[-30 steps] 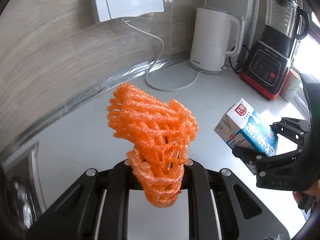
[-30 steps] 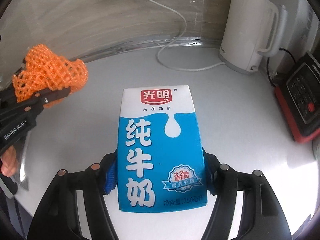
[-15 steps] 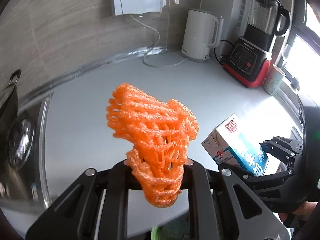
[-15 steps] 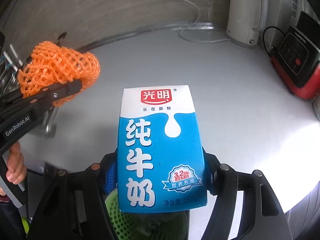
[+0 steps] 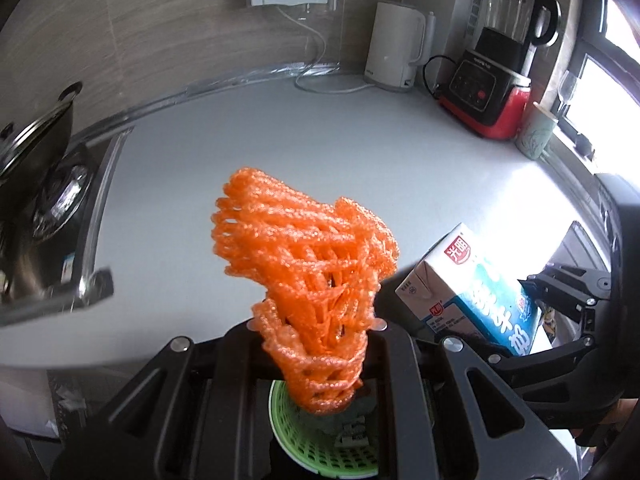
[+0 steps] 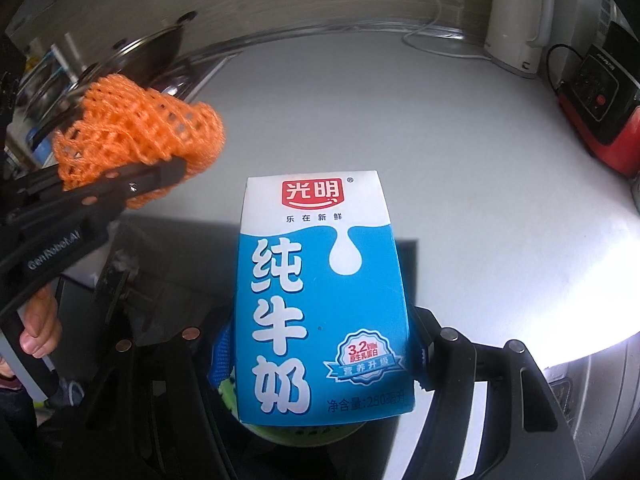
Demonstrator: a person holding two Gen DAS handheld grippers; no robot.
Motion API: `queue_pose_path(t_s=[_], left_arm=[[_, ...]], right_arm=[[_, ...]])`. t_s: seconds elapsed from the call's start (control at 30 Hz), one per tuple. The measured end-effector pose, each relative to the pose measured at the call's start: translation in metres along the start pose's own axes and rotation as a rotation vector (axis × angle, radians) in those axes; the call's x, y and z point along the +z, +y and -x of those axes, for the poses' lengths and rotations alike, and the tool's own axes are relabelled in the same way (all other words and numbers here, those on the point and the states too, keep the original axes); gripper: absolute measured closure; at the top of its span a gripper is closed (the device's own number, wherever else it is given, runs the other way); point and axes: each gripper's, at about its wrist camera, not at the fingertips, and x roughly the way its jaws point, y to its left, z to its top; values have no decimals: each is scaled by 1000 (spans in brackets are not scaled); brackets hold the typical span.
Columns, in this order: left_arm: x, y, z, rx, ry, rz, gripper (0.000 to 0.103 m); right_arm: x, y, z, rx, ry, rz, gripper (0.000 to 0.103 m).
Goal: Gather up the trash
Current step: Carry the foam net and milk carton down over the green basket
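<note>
The pale grey, smooth matte tabletop (image 5: 320,128) ends in a curved front edge, and both loads now hang past it, above a round green plastic basket (image 5: 320,452) with a perforated lattice wall, sitting low on the floor side. The step in hand looks like the drop. To do it well, centre each item over the basket's mouth before letting go, and release one at a time so neither knocks the other aside.

The blue-and-white rectangular milk carton (image 6: 320,300), glossy coated card with flat faces and crisp folded corners, is clamped by its two sides in the right tongs (image 6: 320,360); being rigid, it should fall straight and may bounce off the rim if off-centre.

The orange foam mesh fruit sleeve (image 5: 308,276), a crumpled, springy open net, is pinched at its lower part by the left tongs (image 5: 316,336). Light and clingy, it may snag on the fingers, so opening wide should free it.
</note>
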Motion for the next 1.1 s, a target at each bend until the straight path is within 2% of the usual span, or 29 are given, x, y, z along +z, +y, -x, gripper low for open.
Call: queue_pose_path(t_s=[0.3,0.6,0.67,0.73,0.9,0.97,1.1], left_arm=[[-31,-3,14,14,15,34,88],[-36,2,14,36,26,36,88],[-37,2,13,33,27,33,88],[-38,3,12,34,29,33,88],[-42,4,9,26,46,24,88],[-44,3,8,21,51,12,88],[-52,-1,3,-19,75,-19,88]], right_arm=[[-27,10,-3,15,55,95,36],[-39,16,-16,19,97,157,35],[-45,22,-28,2,138,196,21],[-51,27,-36,-34,150,211,15],[-55,29,-41,-20,165,196,14],[-53,28,-37,-15,151,186,10],[-51,23,-27,-11,123,166,9]])
